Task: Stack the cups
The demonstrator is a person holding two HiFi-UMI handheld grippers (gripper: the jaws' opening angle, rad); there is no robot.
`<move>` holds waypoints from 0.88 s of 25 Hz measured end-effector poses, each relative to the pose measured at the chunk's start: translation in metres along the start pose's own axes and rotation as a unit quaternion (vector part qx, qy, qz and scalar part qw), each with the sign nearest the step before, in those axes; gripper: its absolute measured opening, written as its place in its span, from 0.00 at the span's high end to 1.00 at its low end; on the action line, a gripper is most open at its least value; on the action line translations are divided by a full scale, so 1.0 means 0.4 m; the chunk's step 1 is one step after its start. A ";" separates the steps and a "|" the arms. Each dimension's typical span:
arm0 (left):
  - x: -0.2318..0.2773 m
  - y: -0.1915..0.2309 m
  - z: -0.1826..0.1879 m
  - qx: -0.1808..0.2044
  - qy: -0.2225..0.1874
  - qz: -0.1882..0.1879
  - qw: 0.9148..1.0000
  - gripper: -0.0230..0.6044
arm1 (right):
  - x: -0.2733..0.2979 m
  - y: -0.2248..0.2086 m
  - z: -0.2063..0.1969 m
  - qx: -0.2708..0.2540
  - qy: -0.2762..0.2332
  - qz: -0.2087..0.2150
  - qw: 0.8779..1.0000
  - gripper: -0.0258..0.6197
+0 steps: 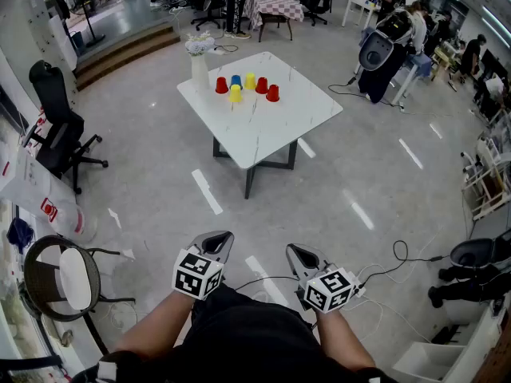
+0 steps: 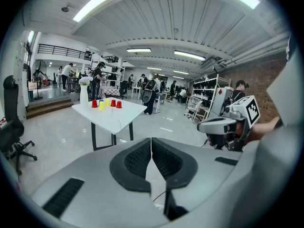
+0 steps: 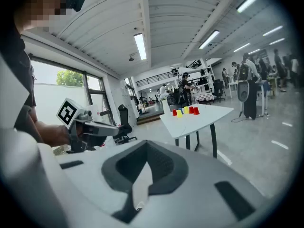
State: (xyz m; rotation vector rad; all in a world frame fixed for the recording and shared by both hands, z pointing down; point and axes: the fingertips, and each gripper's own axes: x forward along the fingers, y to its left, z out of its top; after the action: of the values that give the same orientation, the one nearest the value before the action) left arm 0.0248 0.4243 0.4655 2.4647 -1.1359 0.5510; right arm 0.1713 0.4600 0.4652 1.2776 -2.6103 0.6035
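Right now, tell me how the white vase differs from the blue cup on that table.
The white vase is taller than the blue cup. The vase holds flowers; the cup shows none. The vase stands left of the cups; the blue cup sits between a red cup and a yellow cup. Both stand on the white table.

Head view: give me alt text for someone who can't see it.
A person holds the left gripper and right gripper, both shut and empty, low over a grey floor, far from a white table. Six unstacked cups, three red, two yellow, one blue, stand on it beside a white vase.
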 end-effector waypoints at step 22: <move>0.003 -0.033 -0.010 -0.014 0.014 -0.002 1.000 0.95 | -0.025 0.012 -0.016 0.023 -0.015 0.017 0.999 0.96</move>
State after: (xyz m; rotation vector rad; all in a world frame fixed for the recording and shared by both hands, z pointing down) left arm 0.0350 0.4335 0.4675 2.4273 -1.1201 0.5636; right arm 0.1737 0.4727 0.4662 1.2677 -2.6622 0.6573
